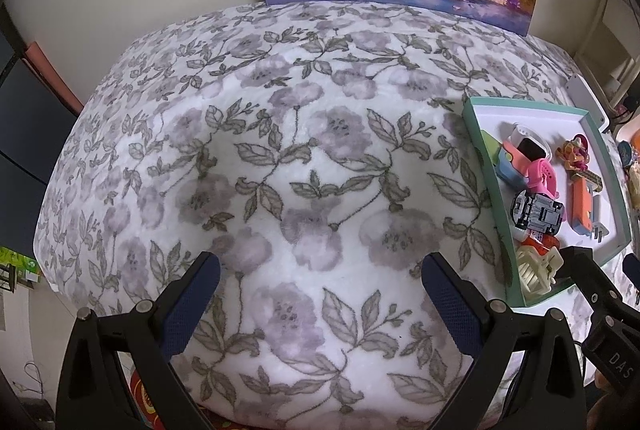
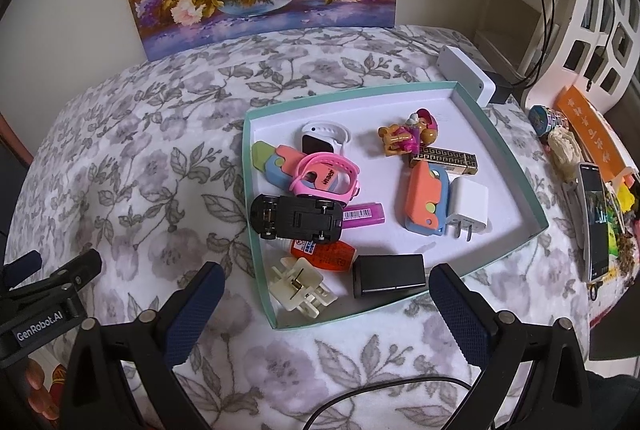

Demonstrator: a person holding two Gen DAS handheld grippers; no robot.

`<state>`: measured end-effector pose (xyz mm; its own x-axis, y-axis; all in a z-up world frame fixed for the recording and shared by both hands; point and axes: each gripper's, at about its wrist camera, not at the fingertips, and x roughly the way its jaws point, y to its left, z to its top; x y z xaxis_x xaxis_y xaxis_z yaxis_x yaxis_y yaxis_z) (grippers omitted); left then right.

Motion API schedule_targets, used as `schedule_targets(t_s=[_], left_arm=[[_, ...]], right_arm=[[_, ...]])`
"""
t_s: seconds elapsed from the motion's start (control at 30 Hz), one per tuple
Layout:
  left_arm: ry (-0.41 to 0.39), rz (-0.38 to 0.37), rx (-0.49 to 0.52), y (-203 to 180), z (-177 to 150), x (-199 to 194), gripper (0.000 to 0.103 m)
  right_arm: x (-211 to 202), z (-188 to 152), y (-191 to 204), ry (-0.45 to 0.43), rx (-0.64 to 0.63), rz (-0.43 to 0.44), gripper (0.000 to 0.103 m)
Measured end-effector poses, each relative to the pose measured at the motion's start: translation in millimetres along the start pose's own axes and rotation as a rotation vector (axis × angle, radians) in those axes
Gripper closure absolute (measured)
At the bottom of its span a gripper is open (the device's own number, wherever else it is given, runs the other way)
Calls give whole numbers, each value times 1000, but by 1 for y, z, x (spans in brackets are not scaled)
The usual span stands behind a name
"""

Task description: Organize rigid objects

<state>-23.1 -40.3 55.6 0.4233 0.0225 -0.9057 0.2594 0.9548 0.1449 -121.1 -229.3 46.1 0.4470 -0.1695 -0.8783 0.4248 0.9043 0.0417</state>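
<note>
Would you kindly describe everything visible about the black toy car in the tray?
The black plastic toy car lies upside down, its underside and four small wheels facing up, lengthwise across the near-left part of the teal-rimmed white tray. It rests on top of a magenta tube and an orange-labelled bottle, just below the pink wristwatch. Neither gripper touches it.

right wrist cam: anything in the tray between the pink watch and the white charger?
Yes. In the right wrist view an orange and blue toy lies between the pink watch and the white charger, touching the charger. Bare tray floor separates it from the watch.
</note>
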Motion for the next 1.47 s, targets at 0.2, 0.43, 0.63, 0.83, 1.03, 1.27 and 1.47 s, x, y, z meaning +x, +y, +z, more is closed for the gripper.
schedule_targets(t_s=[0.2,0.43,0.63,0.83,1.03,1.27,1.47], left_arm=[[3,-1,4,0,0,0,2],[2,1,3,0,0,0,2],[2,1,4,1,0,0,2],[1,1,5,1,0,0,2],[1,1,3,0,0,0,2],[-2,-7,-2,2,0,-2,2],[0,-14,-8,1,1,-2,2]], right_arm=[[1,0,0,1,-3,0,0],[0,-1,0,1,-7,1,0],[1,-1,1,3,-13,1,0],[1,-1,1,4,-19,1,0],[1,-1,0,5,-22,2,0],[1,-1,1,6,-21,1,0],[1,-1,1,6,-20,1,0]])
